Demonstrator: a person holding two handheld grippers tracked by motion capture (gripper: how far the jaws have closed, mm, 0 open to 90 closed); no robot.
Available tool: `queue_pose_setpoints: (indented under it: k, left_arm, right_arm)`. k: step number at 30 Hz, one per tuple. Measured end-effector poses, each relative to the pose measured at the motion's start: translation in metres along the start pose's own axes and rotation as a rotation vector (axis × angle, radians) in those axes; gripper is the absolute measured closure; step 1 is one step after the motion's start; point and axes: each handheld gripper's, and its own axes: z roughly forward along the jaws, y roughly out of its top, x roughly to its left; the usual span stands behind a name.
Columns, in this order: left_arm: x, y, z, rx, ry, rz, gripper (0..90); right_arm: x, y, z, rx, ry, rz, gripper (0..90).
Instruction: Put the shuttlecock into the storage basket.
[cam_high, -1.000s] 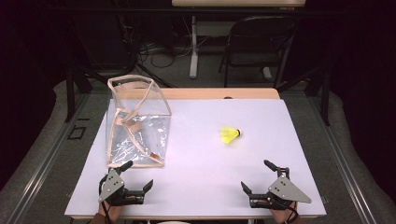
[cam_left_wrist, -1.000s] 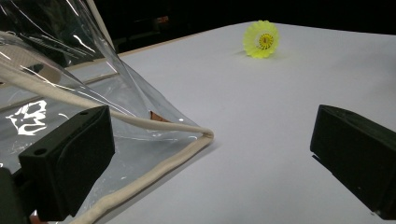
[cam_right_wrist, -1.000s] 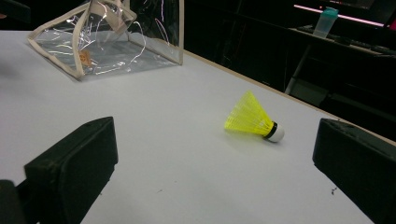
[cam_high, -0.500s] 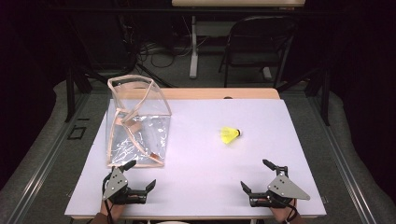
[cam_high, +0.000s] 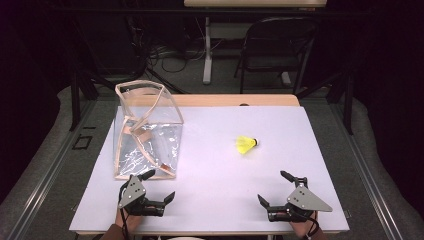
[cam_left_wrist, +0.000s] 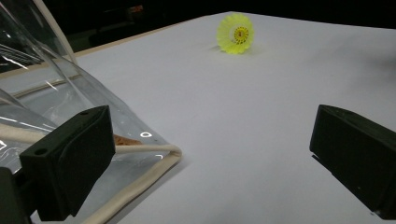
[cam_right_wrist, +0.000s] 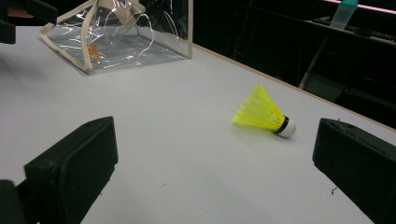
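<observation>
Both tools wait at the bottom of the high view, so the work looks barely begun. The left gripper (cam_high: 152, 189) stands released, jaws wide, just beside the near corner of the clear plastic bag (cam_high: 147, 132) at centre left. The right gripper (cam_high: 274, 188) is likewise spread. The yellow shuttlecock (cam_high: 246, 144) lies on its side right of centre on the white table (cam_high: 210, 175), well apart from both. Next, probably a reach forward with the right; nothing blocks the way.

Clear bag (cam_left_wrist: 56, 107) cut off left

One shuttlecock (cam_high: 246, 144), one clear bag (cam_high: 146, 131), apparently one chair (cam_high: 274, 48)
</observation>
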Motion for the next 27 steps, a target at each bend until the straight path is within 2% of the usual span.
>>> queue_pose_setpoints:
  k: [14,24,27]
  left_arm:
    - [0.0,0.015,0.016,0.034,-0.024,0.006,0.0]
    - [-0.009,0.028,0.041,0.063,-0.063,0.034,0.0]
    - [-0.013,0.035,0.053,0.079,-0.074,0.047,0.0]
  right_arm:
    - [0.001,0.0,0.001,0.015,0.009,-0.008,0.0]
    - [0.001,0.0,0.0,0.017,0.011,-0.007,0.0]
    - [0.001,0.0,0.001,0.018,0.009,-0.006,0.0]
